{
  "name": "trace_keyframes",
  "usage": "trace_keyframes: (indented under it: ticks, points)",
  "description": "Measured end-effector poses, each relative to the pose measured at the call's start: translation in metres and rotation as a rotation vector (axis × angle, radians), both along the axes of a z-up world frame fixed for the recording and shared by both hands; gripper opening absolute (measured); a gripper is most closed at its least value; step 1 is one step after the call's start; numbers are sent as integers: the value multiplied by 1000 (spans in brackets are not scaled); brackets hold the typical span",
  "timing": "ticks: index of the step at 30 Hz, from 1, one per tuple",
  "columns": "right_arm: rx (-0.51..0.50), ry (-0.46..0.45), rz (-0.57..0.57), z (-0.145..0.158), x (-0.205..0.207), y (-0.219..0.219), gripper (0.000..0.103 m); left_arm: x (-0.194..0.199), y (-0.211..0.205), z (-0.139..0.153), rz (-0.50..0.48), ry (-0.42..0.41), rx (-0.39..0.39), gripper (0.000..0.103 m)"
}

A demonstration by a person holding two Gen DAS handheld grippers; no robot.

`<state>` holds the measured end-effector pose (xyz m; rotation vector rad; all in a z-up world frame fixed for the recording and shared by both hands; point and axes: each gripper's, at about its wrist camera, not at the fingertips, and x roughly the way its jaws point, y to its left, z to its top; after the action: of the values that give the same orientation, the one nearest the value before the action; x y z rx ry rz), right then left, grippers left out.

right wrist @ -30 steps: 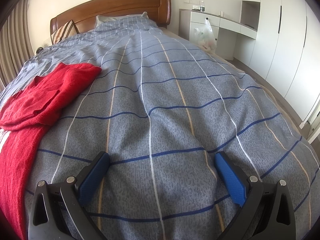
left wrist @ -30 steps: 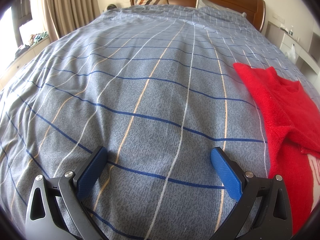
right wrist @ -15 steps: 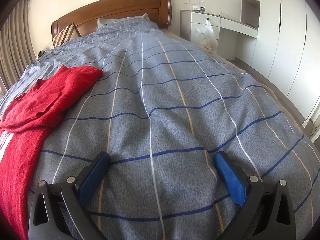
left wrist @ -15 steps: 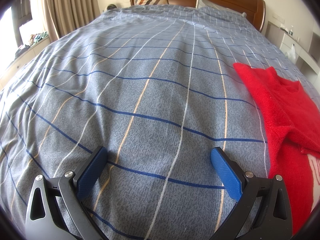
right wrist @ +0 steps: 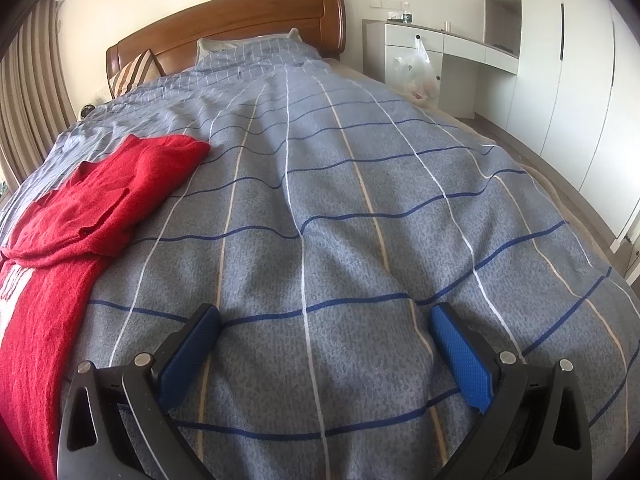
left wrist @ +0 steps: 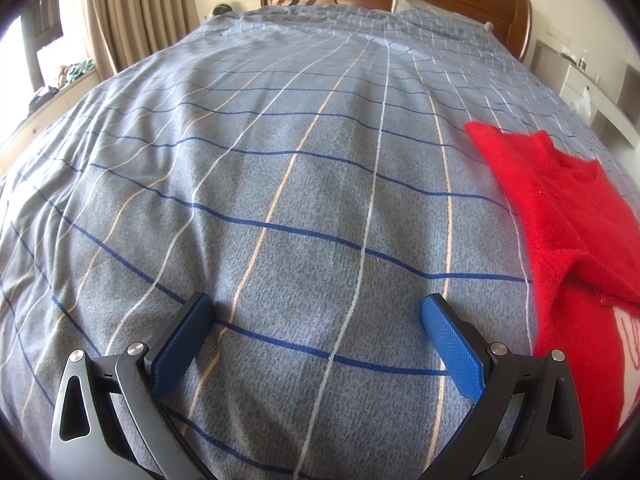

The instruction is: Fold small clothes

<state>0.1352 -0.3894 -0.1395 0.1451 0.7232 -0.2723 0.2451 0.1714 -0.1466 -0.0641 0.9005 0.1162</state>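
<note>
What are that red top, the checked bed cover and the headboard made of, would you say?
The red top looks like a fuzzy knit, perhaps wool or acrylic: the surface is napped and matte. The bed cover seems a woven cotton-like cloth, matte, with a speckled grey weave and soft creases. The headboard looks like varnished wood: reddish brown, with a gloss along its curved top.

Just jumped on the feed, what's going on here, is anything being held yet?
Nothing is held yet. A person holds both grippers low over the blue-grey checked bedspread. The left gripper and the right gripper are both open and empty. The fuzzy red knit sweater lies on the bedspread between them, right of the left gripper and left of the right one, with part of it already turned over itself. Neither gripper touches it.
</note>
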Motion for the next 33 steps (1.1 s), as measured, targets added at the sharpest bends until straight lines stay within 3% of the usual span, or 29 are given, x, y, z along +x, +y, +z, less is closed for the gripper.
trace_keyframes:
  ticks: [5, 7, 10, 14, 16, 19, 21, 23, 25, 27, 28, 30, 31, 33]
  points:
    - [-49, 55, 31, 20, -3, 12, 102, -18, -2, 11, -44, 36, 42, 102]
    - [-55, 26, 116, 44, -24, 27, 102, -44, -2, 23, -86, 22, 38, 102]
    - [-34, 62, 320, 77, -65, 59, 102, -100, -6, 39, -216, 28, -45, 102]
    - [125, 145, 531, 85, -119, 99, 102, -165, -28, 27, -365, 150, -133, 102]
    - [260, 174, 546, 69, -130, 112, 102, -183, -43, 14, -391, 217, -161, 101]
    - [400, 217, 535, 28, -136, 131, 100, -202, -64, 8, -432, 217, -142, 100]
    - [414, 238, 513, 7, -135, 139, 93, -207, -73, 4, -439, 226, -121, 88]
    - [455, 236, 493, -7, -133, 143, 78, -207, -75, 0, -438, 257, -165, 79]
    - [506, 225, 483, -15, -130, 146, 71, -207, -78, -3, -446, 269, -190, 75]
    - [530, 273, 479, -28, -123, 151, 62, -208, -82, -4, -453, 277, -198, 57]
    - [527, 290, 469, -34, -123, 154, 53, -207, -82, -5, -455, 285, -219, 51]
    - [538, 289, 458, -39, -122, 152, 28, -205, -80, -10, -455, 313, -289, 17]
    - [544, 284, 448, -40, -122, 150, 4, -205, -80, -12, -455, 325, -323, 10]
    - [572, 269, 447, -35, -127, 146, 5, -207, -79, -11, -451, 322, -346, 6]
